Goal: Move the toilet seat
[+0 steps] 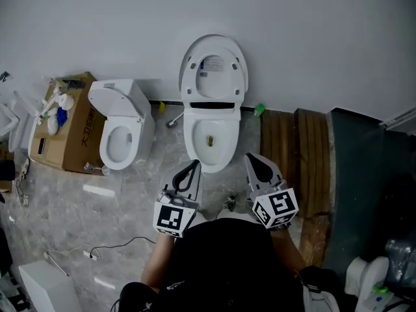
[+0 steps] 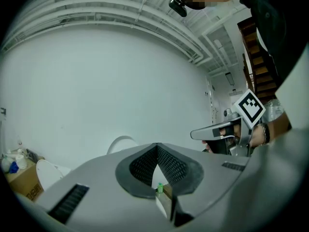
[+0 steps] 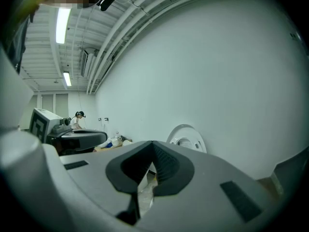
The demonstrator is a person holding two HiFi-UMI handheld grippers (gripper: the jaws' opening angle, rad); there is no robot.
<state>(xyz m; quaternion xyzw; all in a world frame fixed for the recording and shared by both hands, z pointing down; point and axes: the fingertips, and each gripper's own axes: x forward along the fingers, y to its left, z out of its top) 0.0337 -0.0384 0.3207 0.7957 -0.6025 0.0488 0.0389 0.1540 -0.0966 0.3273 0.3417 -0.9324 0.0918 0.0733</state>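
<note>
A white toilet stands against the wall in the head view, its bowl (image 1: 209, 142) uncovered and its seat and lid (image 1: 213, 70) tipped up against the wall. My left gripper (image 1: 194, 166) is shut and empty, its tip just short of the bowl's front left rim. My right gripper (image 1: 249, 157) is also shut and empty, off the bowl's front right. In the left gripper view the jaws (image 2: 157, 148) meet, with the raised lid (image 2: 120, 143) beyond them. The right gripper view shows closed jaws (image 3: 152, 145) and the lid (image 3: 186, 138) ahead.
A smaller white toilet (image 1: 120, 125) stands to the left beside a cardboard box (image 1: 62, 125) holding bottles. Wooden planks (image 1: 296, 155) and a dark step (image 1: 364, 174) lie on the right. A small green item (image 1: 259, 110) sits by the wall. A cable (image 1: 110, 246) trails across the marble floor.
</note>
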